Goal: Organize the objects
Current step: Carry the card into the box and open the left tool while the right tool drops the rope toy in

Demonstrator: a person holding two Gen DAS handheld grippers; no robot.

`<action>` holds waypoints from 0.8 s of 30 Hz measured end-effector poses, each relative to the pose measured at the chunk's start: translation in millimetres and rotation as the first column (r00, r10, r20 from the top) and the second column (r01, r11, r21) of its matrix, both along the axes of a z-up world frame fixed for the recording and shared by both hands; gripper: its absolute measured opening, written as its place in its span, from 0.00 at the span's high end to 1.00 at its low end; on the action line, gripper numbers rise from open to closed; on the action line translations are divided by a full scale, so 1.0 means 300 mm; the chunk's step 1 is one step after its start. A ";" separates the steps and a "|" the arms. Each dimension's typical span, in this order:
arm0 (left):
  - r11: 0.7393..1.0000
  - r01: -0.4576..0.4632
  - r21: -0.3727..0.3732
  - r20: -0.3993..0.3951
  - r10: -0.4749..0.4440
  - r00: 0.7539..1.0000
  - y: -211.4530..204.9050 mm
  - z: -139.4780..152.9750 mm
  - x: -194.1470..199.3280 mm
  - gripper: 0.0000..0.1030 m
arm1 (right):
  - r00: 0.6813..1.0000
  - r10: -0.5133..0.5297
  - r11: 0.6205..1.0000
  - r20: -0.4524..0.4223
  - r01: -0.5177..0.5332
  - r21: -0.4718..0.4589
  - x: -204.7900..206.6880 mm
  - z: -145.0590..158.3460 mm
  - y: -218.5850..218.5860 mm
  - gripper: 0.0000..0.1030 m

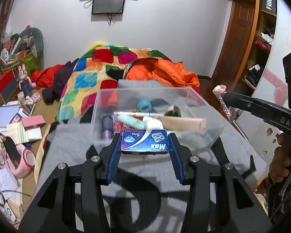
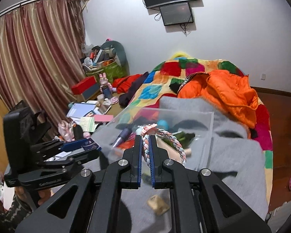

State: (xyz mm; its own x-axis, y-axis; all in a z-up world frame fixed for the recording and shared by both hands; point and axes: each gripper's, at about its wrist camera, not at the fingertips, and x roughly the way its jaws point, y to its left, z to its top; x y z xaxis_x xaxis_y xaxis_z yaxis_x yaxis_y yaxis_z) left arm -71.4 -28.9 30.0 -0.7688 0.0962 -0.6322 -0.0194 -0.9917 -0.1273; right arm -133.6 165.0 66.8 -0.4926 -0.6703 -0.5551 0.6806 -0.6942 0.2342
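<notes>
The near wall of the clear plastic box (image 1: pixel 155 106) is smeared by motion blur, so the things inside read only in part: one teal tape roll (image 1: pixel 144 105), one purple cylindrical bottle (image 1: pixel 106 127), one beige tube (image 1: pixel 182 122) lying across, one mint-green tube (image 1: pixel 132 121), one dark green item at the back whose kind cannot be told. In the right wrist view the box's contents are half covered by the gripper fingers and the braid, and its far wall blends into the grey blanket (image 2: pixel 232 155) it stands on.

The left gripper (image 1: pixel 145 142) is clenched on one blue razor-blade box (image 1: pixel 144 141), printed "Max" and "5 Pcs", held flat between the two blue pads just at the near edge of the clear box; the pack's underside is hidden. The right gripper (image 2: pixel 145 147) is clamped on one braided pastel headband (image 2: pixel 164 136) with a pink charm, its arc curving out over the box to the right; the lower end of the braid is lost behind the fingers. From the left wrist view the same headband (image 1: pixel 222 99) hangs from the right gripper's tip beside the box's right corner.

One small tan object (image 2: pixel 158 203) lies on the blanket below the right gripper, too blurred to name. Behind are one patchwork quilt (image 1: pixel 99 66) and one orange jacket (image 2: pixel 223 91), both cut off by the blanket's edge
</notes>
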 end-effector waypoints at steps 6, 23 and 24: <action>1.000 -0.003 0.001 0.015 0.003 1.000 -0.012 -0.002 -0.096 0.54 | 1.000 -0.025 0.998 -0.011 0.026 0.061 -0.069 -0.027 -0.061 0.94; 1.000 -0.002 0.027 0.119 -0.001 0.993 -0.029 -0.117 -0.251 0.54 | 0.999 -0.013 0.982 0.047 0.004 0.187 -0.151 -0.197 -0.174 0.93; 1.000 -0.001 0.026 0.122 -0.002 0.993 -0.027 -0.118 -0.253 0.54 | 0.999 -0.016 0.982 0.044 0.007 0.191 -0.151 -0.202 -0.174 0.93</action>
State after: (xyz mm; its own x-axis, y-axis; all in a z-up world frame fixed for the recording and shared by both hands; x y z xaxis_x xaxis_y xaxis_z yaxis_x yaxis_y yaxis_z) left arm -147.2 -37.0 -5.4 -0.6864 0.1141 -0.7183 -0.0030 -0.9880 -0.1541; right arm -178.8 112.9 6.2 -0.4714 -0.5443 -0.6939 0.6641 -0.7368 0.1267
